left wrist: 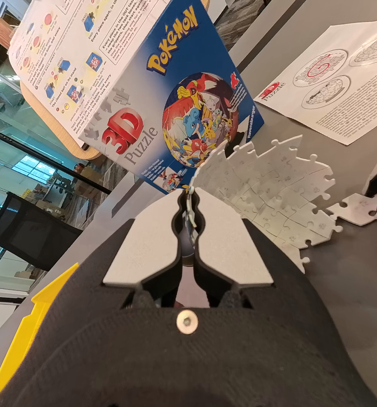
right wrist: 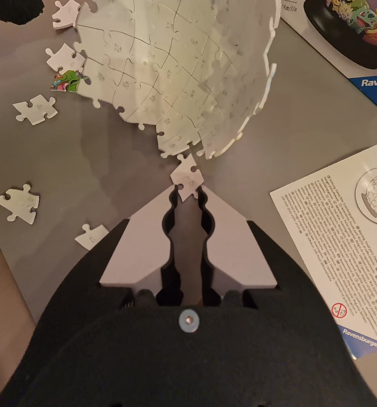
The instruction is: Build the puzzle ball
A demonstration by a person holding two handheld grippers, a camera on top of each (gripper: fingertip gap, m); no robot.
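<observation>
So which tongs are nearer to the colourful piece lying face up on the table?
Probably left. The left tongs grip the half-built ball at its rim, and the colourful piece lies beside that rim. The right tongs hold a white piece farther off.

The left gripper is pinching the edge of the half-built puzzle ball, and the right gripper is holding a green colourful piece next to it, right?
Not quite. The right gripper holds a white piece, blank side up, as the right wrist view shows. The green colourful piece lies on the table. The left gripper does pinch the half-built puzzle ball at its edge.
</observation>
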